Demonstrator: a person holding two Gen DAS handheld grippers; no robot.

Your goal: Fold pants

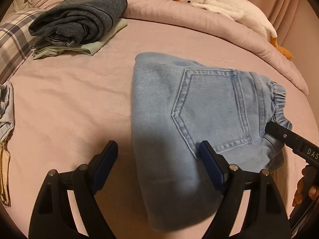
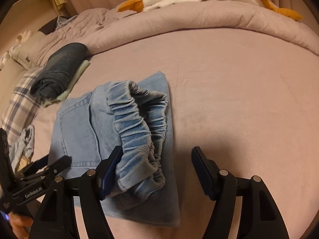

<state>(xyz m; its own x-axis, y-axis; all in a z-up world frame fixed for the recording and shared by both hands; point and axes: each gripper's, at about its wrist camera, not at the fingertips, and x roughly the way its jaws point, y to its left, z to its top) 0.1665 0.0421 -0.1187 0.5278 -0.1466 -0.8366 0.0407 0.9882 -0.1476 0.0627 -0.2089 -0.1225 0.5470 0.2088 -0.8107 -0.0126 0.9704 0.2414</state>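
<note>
A pair of light blue jeans (image 1: 179, 109) lies folded into a compact packet on the pink bedsheet (image 1: 69, 103), back pocket (image 1: 211, 107) facing up and the elastic waistband (image 2: 137, 131) bunched along one edge — in the right wrist view that ruffled band gapes open on top of the folded layers.

The left gripper (image 1: 157, 155) hovers over the near edge of the packet with its fingers (image 1: 211, 167) spread wide; one blue pad sits above the denim by the pocket's lower corner, the other over bare sheet, and nothing is held between them. The right gripper (image 2: 157, 167) is likewise wide open, its left finger (image 2: 109, 171) just beside the waistband, the other over the sheet — whether that pad actually touches the cloth cannot be told. Seen from the left wrist view, the right gripper's tip reaches the waistband end of the jeans.

Farther back on the bed, a folded pair of dark jeans (image 1: 79, 18) rests on a pale green garment (image 1: 95, 45), next to a plaid pillow (image 1: 14, 39). A white plush goose (image 1: 215, 2) sprawls on the rolled pink comforter (image 1: 179, 20). A crumpled light blue cloth (image 1: 6, 107) lies at the left edge.
</note>
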